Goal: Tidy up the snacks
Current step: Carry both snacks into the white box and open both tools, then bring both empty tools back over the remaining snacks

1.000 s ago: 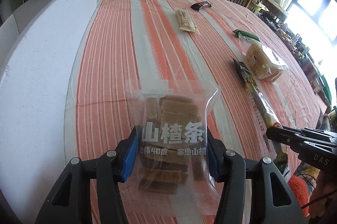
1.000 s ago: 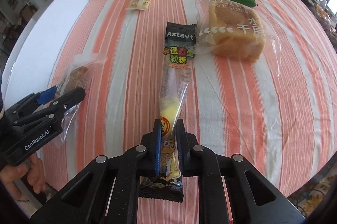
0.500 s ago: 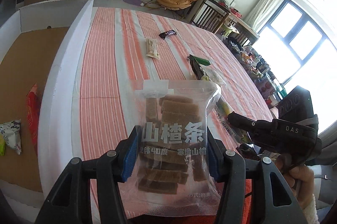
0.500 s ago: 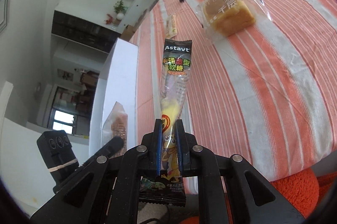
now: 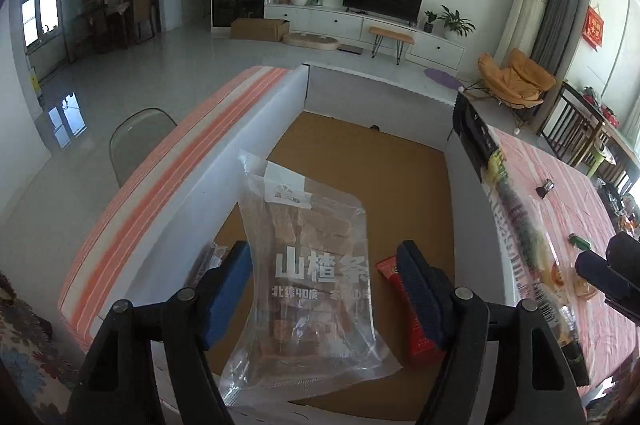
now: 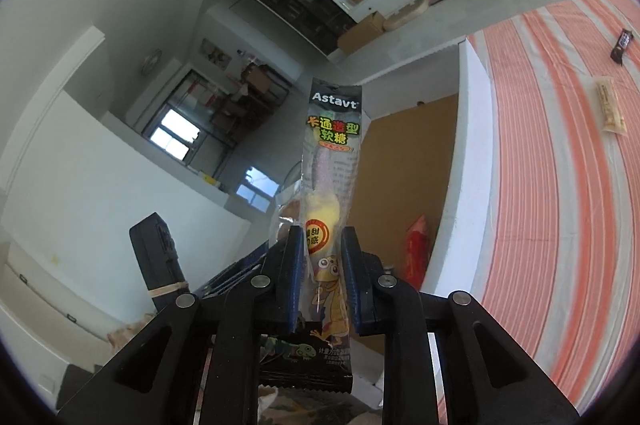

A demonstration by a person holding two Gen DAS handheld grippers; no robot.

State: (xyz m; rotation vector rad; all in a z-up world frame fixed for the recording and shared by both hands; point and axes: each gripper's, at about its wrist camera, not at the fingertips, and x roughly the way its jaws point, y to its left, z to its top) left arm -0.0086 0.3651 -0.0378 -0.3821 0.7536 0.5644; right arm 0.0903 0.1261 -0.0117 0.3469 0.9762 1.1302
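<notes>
2 grippers hang over a white-walled box (image 5: pixel 256 153) with a brown cardboard floor, and the jaws of both are opening. Between the blue pads of the left gripper (image 5: pixel 324 289) sits a clear bag of brown snack strips (image 5: pixel 312 265); the pads stand apart from its edges, so the bag is released and sits loose above the box floor. Just past the right-hand finger, a red packet (image 5: pixel 416 329) lies on the box floor, and a dark packet peeks out by the left-hand finger. The right gripper (image 6: pixel 320 265) has a long candy packet (image 6: pixel 328 177) standing up between its fingers; small gaps show on both sides, so it is no longer clenched. To the right of those fingers, beyond the box wall, the striped tablecloth (image 6: pixel 552 185) carries 1 pale bar (image 6: pixel 610 105) and 1 dark bar (image 6: pixel 622 45).
</notes>
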